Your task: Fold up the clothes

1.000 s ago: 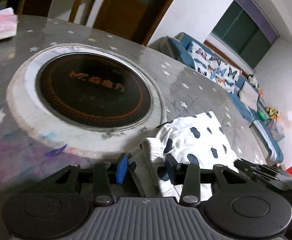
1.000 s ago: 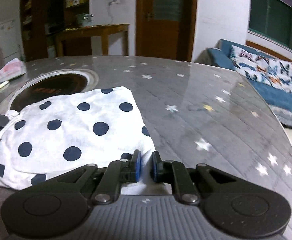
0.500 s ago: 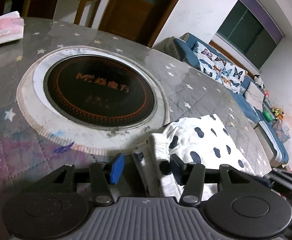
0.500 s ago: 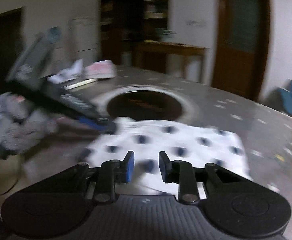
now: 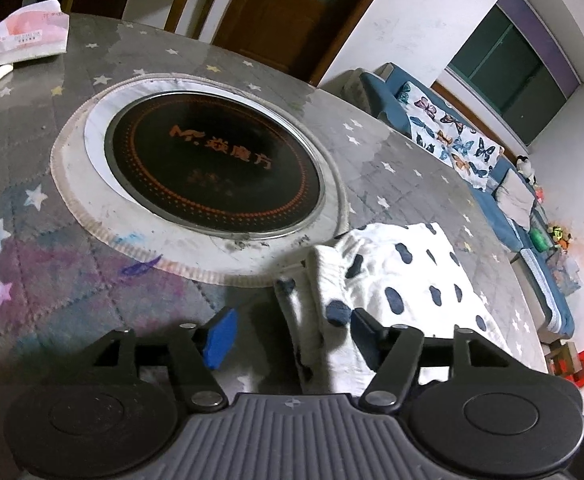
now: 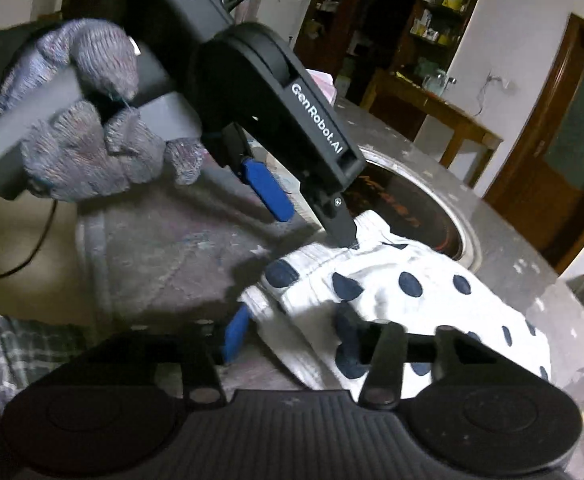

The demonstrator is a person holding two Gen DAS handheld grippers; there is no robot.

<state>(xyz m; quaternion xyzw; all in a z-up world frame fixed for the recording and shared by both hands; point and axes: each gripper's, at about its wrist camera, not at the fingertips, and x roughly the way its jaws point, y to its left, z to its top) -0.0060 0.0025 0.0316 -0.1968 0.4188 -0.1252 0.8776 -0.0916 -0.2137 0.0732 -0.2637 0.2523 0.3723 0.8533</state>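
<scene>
Tongs first: the left tongs (image 5: 290, 334), held in a grey knitted glove (image 6: 88, 132), have their jaws spreading apart over the near, bunched edge of a white cotton garment with dark blue polka dots (image 5: 408, 276). The ribbed hem lies between the blue pads (image 5: 220, 336), which stand clear of it on either side. The right tongs (image 6: 296, 340) hang just beside them over the same end of the garment, partly spread, with a fold of cloth between the pads; whether these press on it I cannot tell. The garment lies flat on the grey round desk printed with pale stars (image 5: 24, 200), its far edge close to the black glass hotplate ringed in white (image 5: 216, 164) sunk in the middle of the desk. Farther off on the desk lies a pink-and-white paper packet (image 5: 28, 40). Beyond the desk stand a brown wooden door (image 5: 288, 12) and a blue sofa with a butterfly-print cover (image 5: 448, 136).
</scene>
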